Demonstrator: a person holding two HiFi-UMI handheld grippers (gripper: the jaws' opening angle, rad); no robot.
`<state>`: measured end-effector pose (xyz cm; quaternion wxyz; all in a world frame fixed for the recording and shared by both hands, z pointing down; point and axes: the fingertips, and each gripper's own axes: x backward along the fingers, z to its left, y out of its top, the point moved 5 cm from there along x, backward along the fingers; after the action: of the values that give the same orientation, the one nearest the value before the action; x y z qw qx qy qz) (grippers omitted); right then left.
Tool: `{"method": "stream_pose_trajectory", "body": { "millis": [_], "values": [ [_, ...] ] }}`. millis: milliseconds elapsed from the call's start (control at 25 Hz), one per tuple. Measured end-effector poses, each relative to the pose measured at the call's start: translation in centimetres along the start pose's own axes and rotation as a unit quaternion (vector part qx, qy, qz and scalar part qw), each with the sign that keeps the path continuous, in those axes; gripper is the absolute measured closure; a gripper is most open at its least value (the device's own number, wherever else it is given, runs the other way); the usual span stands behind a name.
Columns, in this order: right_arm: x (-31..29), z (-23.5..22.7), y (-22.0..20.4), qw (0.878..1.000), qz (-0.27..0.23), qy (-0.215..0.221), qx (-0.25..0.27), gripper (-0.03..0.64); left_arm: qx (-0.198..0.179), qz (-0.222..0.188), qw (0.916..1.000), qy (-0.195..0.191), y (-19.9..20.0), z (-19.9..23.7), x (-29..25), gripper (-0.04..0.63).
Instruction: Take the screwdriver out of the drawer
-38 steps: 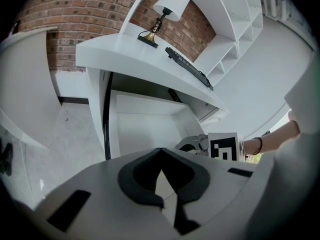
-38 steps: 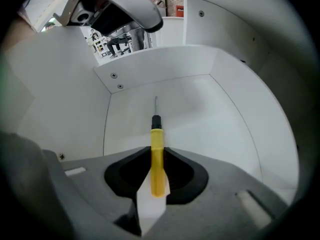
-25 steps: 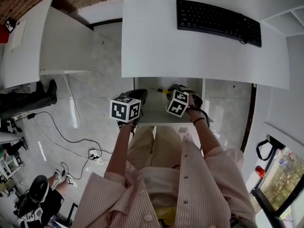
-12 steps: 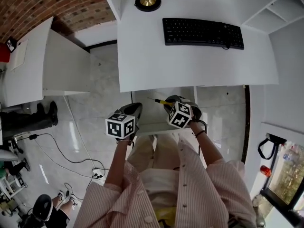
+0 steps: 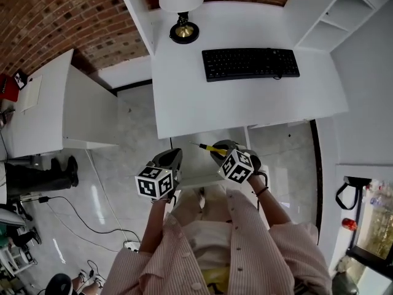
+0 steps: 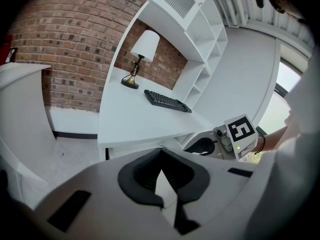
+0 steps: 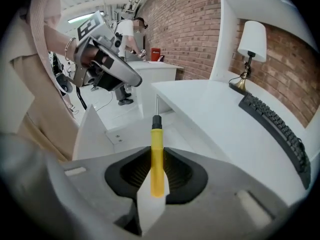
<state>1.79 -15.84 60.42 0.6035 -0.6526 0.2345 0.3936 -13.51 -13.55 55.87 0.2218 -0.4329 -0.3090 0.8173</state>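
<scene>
My right gripper (image 7: 156, 181) is shut on a screwdriver (image 7: 157, 166) with a yellow handle, a black collar and a thin metal shaft pointing away from me. In the head view the screwdriver (image 5: 212, 147) sticks out of the right gripper (image 5: 220, 148) above the open white drawer (image 5: 195, 165), just below the desk's front edge. The left gripper (image 5: 174, 158) hovers at the drawer's left side with its jaws together and nothing between them. The left gripper view shows its own closed jaws (image 6: 161, 181) and, beyond them, the right gripper (image 6: 202, 146).
A white desk (image 5: 245, 103) carries a black keyboard (image 5: 250, 63) and a brass-footed lamp (image 5: 182, 29). White shelving (image 5: 319, 17) stands at the right, a second white table (image 5: 43, 103) at the left. Cables (image 5: 80, 214) lie on the floor.
Both grippers have risen, and the screwdriver has come up with the right one, out of the drawer toward the level of the desk's edge. The head view now shows more of the desk.
</scene>
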Motion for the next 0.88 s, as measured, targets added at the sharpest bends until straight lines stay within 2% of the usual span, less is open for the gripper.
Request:
{"method": "stream_pose_trajectory", "body": {
  "millis": [240,440,600,880],
  "values": [
    [2.4,-0.2,1.7,0.998,-0.049,-0.019,-0.034,0.537,-0.019,-0.031,0.9993,-0.004,1.6,-0.7,1.3,0.595],
    [4.8,-0.6,3.1,0.990,-0.100,-0.042,-0.085,0.537,-0.031,-0.061,0.9977,-0.004,3.2,-1.4,2.5,0.595],
    [6.4,-1.5,4.1,0.978,-0.141,-0.067,-0.136,0.537,-0.035,-0.084,0.9958,-0.003,4.8,-1.4,3.2,0.595],
    [8.7,-3.2,5.0,0.953,-0.204,-0.108,-0.197,0.537,-0.049,-0.119,0.9917,0.002,7.3,-1.8,4.4,0.595]
  ]
}}
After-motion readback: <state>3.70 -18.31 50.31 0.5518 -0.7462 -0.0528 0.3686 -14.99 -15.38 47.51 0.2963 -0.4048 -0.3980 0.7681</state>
